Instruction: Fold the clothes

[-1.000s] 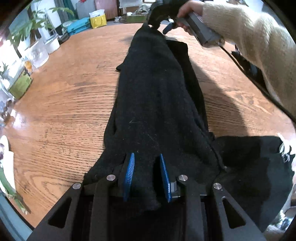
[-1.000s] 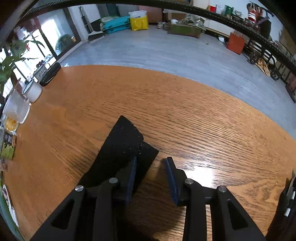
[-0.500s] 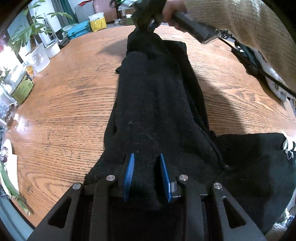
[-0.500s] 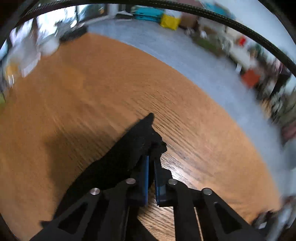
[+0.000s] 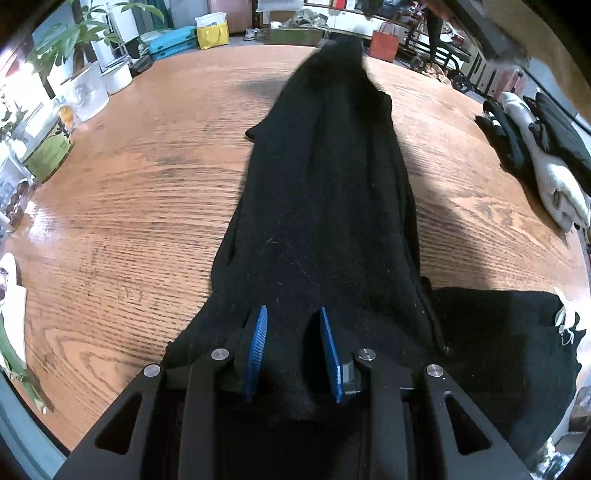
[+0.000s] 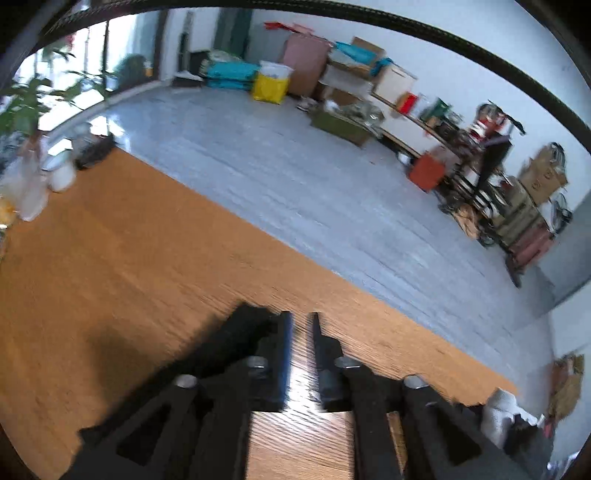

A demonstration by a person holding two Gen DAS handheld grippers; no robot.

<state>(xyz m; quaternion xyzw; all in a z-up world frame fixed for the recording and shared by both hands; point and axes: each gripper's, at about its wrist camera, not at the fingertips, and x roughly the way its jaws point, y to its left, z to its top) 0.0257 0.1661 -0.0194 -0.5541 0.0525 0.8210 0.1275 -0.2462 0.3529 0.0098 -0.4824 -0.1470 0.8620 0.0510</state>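
Wooden, round and warm brown, the counter [image 5: 129,206] fills most of both views, with grey floor and a cluttered wall of boxes and bags beyond it. On the counter lies a black garment [image 5: 325,192], a long fuzzy knit stretched lengthwise away from the left wrist camera, its far end narrowing toward the counter's far edge. The near end spreads wide and dark toward the right.

The left gripper [image 5: 293,347] points steeply down at the near end — its blue-padded jaws pinch a bunched fold of the black knit between them.

The right gripper [image 6: 299,332] is seen through motion blur. Its jaws have just been opening and now stand a little apart, with bare wood showing in the gap and nothing between them. The garment's dark tip [image 6: 243,325] lies just left of its left finger; whether it touches that finger I cannot tell.

Farther out, white plant pots [image 5: 92,92] and a green-labelled tin [image 5: 48,155] stand along the counter's left edge. On its right edge lies a pile of black and pale clothes [image 5: 543,158]. A yellow bag [image 5: 212,33] sits on the floor beyond.
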